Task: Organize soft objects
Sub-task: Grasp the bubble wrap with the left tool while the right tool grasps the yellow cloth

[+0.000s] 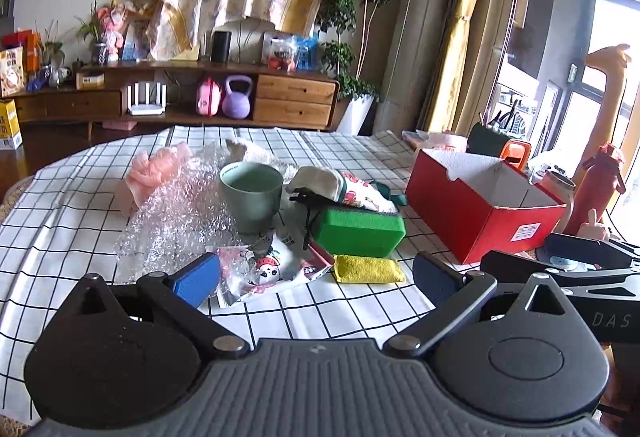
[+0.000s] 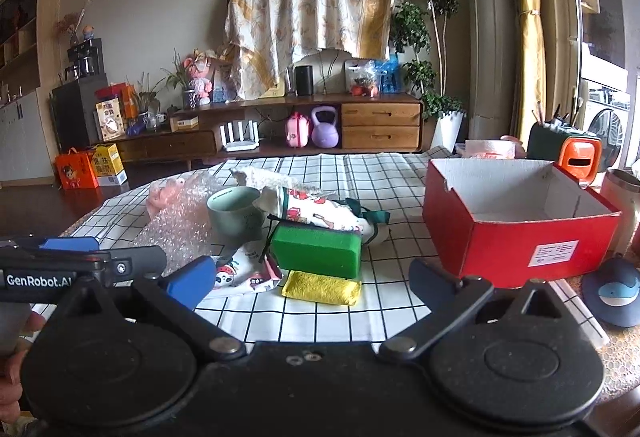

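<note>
On the checked tablecloth lie a green sponge block, a flat yellow sponge, a printed fabric pouch resting on the green block, a cartoon-printed packet, bubble wrap and a pink plush. My left gripper is open, just short of the packet and yellow sponge. My right gripper is open too, near the yellow sponge. Neither holds anything.
A red cardboard box, white inside, stands at the right. A green cup stands among the soft things. A white fluffy cloth lies behind it. A whale-printed object, bottles and a pen holder crowd the right edge.
</note>
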### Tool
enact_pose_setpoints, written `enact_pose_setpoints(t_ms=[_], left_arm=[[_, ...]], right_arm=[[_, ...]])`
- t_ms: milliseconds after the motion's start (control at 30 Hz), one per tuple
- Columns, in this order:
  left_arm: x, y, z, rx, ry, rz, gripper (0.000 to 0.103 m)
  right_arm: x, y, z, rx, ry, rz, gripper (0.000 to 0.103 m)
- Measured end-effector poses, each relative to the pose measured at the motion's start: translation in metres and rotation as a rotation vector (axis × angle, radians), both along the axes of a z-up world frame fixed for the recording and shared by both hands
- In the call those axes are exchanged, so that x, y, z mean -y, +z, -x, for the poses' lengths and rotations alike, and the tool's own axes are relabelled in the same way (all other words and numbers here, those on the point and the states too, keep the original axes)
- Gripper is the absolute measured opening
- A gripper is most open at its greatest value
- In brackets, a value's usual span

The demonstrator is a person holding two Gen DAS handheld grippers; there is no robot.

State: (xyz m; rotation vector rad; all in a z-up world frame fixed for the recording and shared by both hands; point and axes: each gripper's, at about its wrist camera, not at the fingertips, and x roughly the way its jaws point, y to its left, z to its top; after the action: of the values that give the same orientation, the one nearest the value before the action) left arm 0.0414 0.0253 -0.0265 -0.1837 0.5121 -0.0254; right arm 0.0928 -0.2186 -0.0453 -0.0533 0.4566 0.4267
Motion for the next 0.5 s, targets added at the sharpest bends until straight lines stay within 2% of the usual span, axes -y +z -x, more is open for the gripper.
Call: enact_pose_setpoints(t_ms=[300, 500], left_arm=[[-0.026, -0.021, -0.039, -0.092, 0.048, 0.009, 0.103], [-0.055, -0.035, -0.067, -0.124, 0.136, -0.023, 0.103]], right_arm=[[-0.009, -0.019, -0.040, -0.086, 0.046, 0.041, 0.103], [-0.018, -0.036, -0.069, -0.123, 0.093, 0.083, 0.101]])
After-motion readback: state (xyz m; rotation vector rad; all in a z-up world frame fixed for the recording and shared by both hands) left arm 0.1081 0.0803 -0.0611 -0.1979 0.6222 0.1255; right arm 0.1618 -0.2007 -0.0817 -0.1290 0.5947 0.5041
